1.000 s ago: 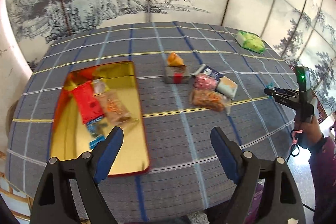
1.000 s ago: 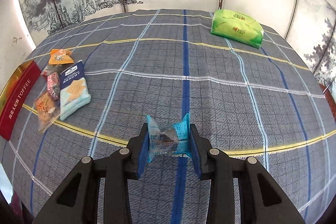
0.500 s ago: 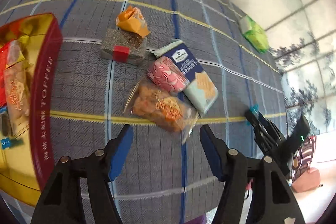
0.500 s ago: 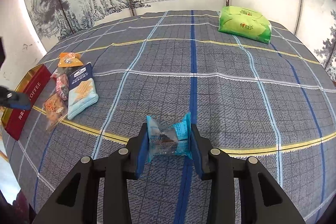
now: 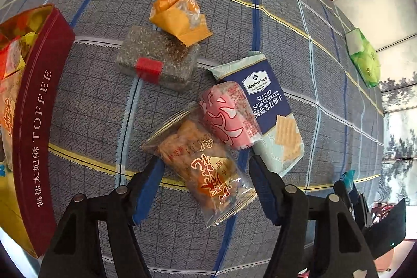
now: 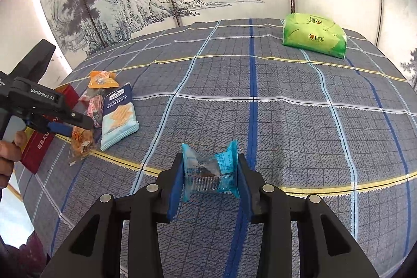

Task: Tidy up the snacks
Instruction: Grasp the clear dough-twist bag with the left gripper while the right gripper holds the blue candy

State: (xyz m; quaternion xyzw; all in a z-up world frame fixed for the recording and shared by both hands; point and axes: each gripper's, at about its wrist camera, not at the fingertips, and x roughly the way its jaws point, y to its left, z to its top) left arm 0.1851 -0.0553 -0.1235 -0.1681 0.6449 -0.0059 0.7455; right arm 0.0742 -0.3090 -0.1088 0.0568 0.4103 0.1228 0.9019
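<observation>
Snacks partly sit in the red toffee tin (image 5: 34, 106); my right gripper (image 6: 209, 175) clamps a blue-wrapped sweet (image 6: 208, 170), my left gripper (image 5: 206, 176) gapes around the clear orange-printed packet (image 5: 206, 166), four loose.

The tin (image 5: 34, 121) runs off the left edge; the pink pack (image 5: 229, 116) hides part of the crackers (image 5: 271, 106).

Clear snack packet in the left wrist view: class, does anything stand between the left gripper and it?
Nothing visible does. The left gripper is open with the clear snack packet already between its fingers. The pink packet overlaps only the packet's far end, beyond the fingertips.
</observation>
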